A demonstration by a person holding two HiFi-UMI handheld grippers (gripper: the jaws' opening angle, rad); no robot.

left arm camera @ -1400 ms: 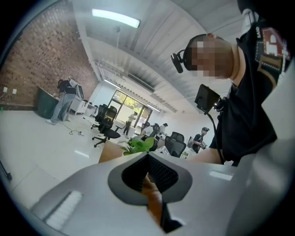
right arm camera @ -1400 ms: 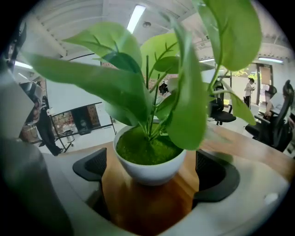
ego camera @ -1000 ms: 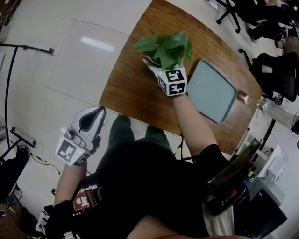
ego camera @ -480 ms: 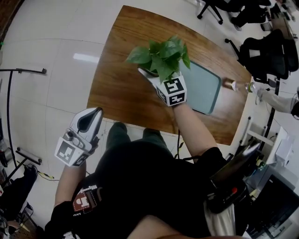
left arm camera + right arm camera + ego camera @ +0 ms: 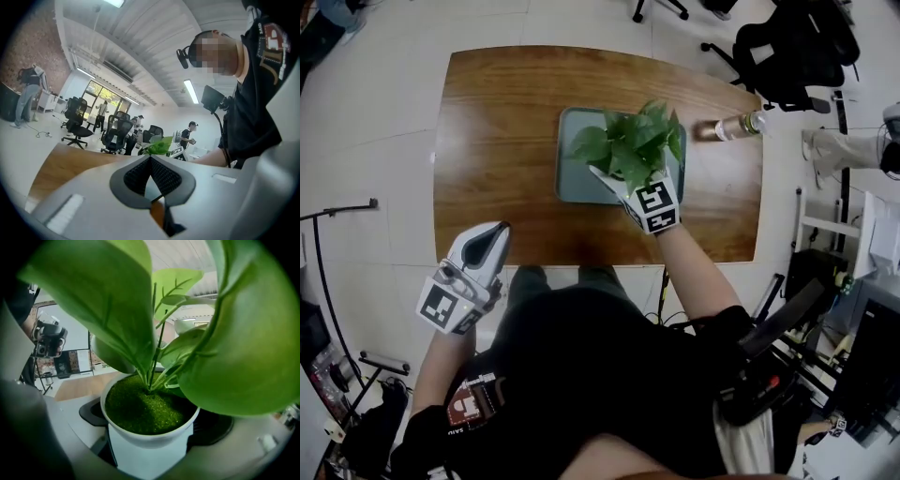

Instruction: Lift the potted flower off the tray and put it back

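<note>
The potted flower (image 5: 630,142) has broad green leaves and a white pot (image 5: 149,448) topped with green moss. My right gripper (image 5: 628,183) is shut on the pot, one dark pad on each side of it. In the head view the plant hangs over the right half of the grey-green tray (image 5: 577,169), which lies on the brown wooden table (image 5: 497,141). Leaves hide the pot's base, so I cannot tell whether it touches the tray. My left gripper (image 5: 480,251) is off the table by the person's left side, its pads (image 5: 161,176) closed together with nothing between them.
A bottle (image 5: 735,126) lies on the table to the right of the tray. Black office chairs (image 5: 787,47) stand beyond the table's far right corner. The person's body fills the near side below the table's front edge.
The right gripper has carried the plant from beside the tray's left edge to over the tray. The head view has swung to face the table squarely. The left gripper stays shut at the side.
</note>
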